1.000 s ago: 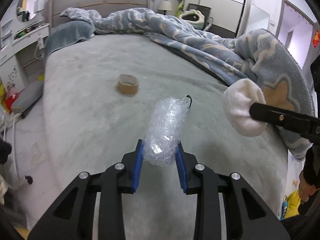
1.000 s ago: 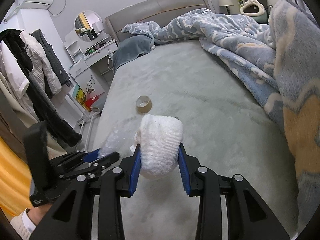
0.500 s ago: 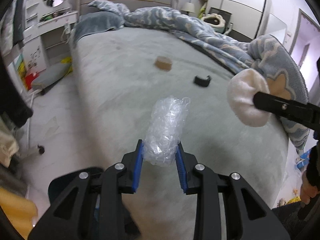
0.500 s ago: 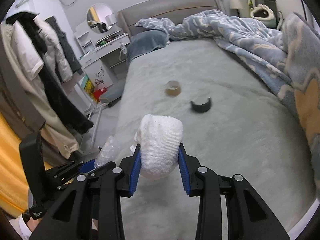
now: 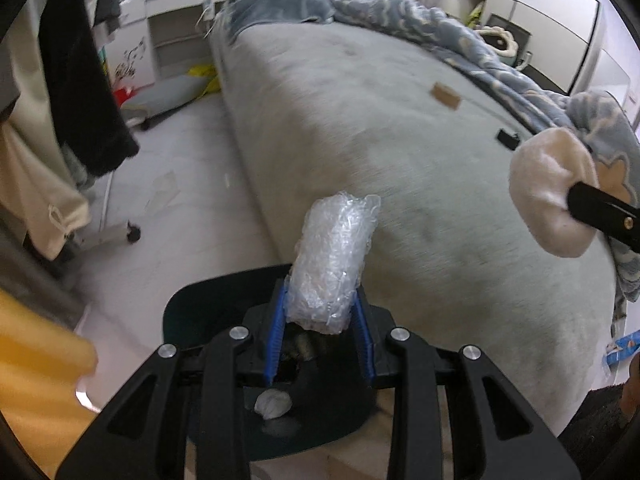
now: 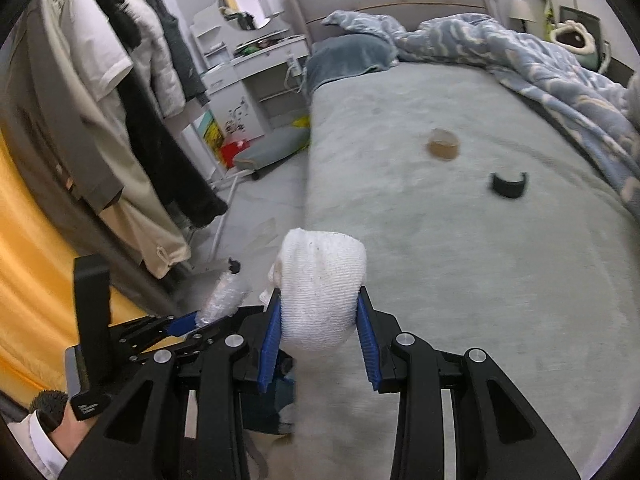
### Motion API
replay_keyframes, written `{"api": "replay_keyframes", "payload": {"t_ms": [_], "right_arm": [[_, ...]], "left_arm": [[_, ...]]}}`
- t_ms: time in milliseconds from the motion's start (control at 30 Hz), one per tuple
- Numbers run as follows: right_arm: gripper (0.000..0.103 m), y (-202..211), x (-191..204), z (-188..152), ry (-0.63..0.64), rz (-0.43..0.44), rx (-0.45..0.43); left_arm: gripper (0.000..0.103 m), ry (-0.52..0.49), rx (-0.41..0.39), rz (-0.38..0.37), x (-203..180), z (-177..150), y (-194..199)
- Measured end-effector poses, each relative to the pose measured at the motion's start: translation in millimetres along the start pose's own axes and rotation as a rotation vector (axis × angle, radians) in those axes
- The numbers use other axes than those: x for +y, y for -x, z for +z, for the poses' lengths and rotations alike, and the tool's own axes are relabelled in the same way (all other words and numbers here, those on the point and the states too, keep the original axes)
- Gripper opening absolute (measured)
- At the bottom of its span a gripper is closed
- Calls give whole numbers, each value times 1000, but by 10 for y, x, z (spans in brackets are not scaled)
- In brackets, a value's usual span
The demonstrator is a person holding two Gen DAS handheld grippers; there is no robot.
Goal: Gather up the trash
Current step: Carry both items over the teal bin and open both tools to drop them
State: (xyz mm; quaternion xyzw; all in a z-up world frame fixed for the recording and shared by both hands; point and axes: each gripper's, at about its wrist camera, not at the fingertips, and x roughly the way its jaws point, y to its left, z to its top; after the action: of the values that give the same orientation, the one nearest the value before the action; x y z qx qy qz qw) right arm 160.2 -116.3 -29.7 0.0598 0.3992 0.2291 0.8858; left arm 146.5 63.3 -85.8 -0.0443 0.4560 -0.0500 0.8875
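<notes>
We see left gripper point(image 5: 320, 334) and right gripper point(image 6: 318, 336) angled downward, side by side, jaws clamped.

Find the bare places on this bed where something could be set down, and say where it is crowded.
Free: the grey bed top between its floor-side edge and the tape roll, also nearer than the black strap. Crowded: the far side under the bunched blue blanket.

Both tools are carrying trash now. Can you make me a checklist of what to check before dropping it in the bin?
1. Left tool squeezes the bubble wrap: ok.
2. Right tool squeezes the white sock: ok.
3. Bin sits under the bubble wrap: ok.
4. Sock is over the bin: not ok; it hangs over the bed.
5. Bin has room: ok, only small scraps show inside.
6. Bed is trash-free: not ok, tape roll and black piece remain.
</notes>
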Motion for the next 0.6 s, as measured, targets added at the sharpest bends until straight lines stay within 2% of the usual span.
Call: {"api": "replay_keyframes", "payload": {"t_ms": [167, 433, 533, 600], "right_arm": [[36, -192, 267, 12, 28, 28, 22], [36, -536, 616, -47, 65, 50, 81], [36, -666, 720, -76, 73, 53, 102], [36, -737, 764, -91, 76, 54, 113]], "left_arm": [[35, 20, 76, -4, 210, -113, -106], [36, 80, 270, -34, 510, -342, -330], [37, 89, 304, -41, 563, -407, -371], [46, 100, 322, -51, 597, -452, -392]]}}
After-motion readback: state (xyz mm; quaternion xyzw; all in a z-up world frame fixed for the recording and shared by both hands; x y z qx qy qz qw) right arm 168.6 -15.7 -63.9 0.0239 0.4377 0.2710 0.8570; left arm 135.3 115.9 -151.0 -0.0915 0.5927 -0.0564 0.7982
